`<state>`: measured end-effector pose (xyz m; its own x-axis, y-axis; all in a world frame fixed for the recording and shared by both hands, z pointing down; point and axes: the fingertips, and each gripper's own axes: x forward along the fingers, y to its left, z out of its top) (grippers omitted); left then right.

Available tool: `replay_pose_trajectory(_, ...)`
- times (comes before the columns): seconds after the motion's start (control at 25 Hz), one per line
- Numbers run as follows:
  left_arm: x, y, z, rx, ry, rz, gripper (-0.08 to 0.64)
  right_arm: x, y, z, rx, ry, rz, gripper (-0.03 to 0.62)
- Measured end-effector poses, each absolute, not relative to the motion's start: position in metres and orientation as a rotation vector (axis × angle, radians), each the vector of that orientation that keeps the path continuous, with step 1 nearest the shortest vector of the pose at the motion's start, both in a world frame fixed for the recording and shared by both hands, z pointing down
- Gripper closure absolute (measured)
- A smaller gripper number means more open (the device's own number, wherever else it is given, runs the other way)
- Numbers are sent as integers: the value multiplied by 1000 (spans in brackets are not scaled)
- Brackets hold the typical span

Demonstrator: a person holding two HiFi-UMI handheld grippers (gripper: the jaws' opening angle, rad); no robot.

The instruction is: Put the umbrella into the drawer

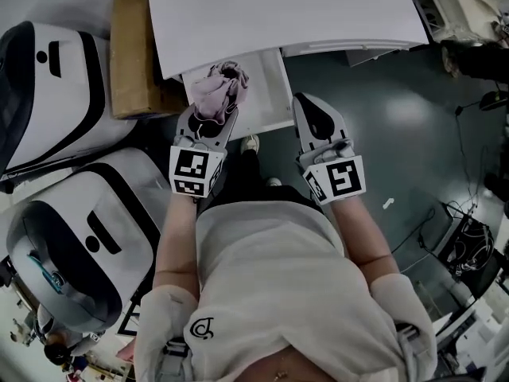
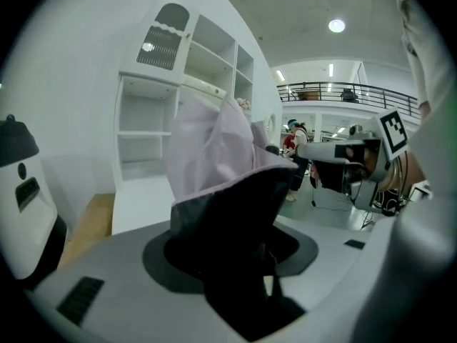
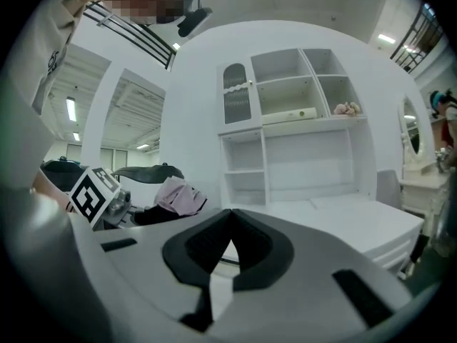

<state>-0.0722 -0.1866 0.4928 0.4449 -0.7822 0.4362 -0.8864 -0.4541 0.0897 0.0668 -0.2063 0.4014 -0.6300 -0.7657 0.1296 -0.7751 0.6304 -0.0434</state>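
A folded pink umbrella (image 1: 219,86) with a dark underside sticks out of my left gripper (image 1: 213,114), whose jaws are shut on it. It hangs over the left part of the open white drawer (image 1: 269,94), which juts out from under the white desk top (image 1: 286,10). In the left gripper view the umbrella (image 2: 214,156) fills the space between the jaws. My right gripper (image 1: 306,106) is shut and empty, just right of the drawer's front corner. The right gripper view shows its jaws (image 3: 230,216) meeting, with the umbrella (image 3: 178,195) off to the left.
A cardboard box (image 1: 131,50) lies left of the drawer. Two white-and-black machines (image 1: 56,94) (image 1: 87,237) stand on the left. Dark floor (image 1: 382,102) lies to the right, with cables (image 1: 469,245) further out. A white shelf unit (image 3: 285,120) rises behind the desk.
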Motion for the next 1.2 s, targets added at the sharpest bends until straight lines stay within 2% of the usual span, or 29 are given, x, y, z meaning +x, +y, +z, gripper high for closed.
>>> replay_pose_trajectory(0.68,-42,-252,676,2373,-998,778,330,71,-262,502,1402,-2546,387,586)
replay_pose_trajectory(1.2,-34,-240,787,2162,-815,996,328,73,-276,561,1462,-2475,530,586)
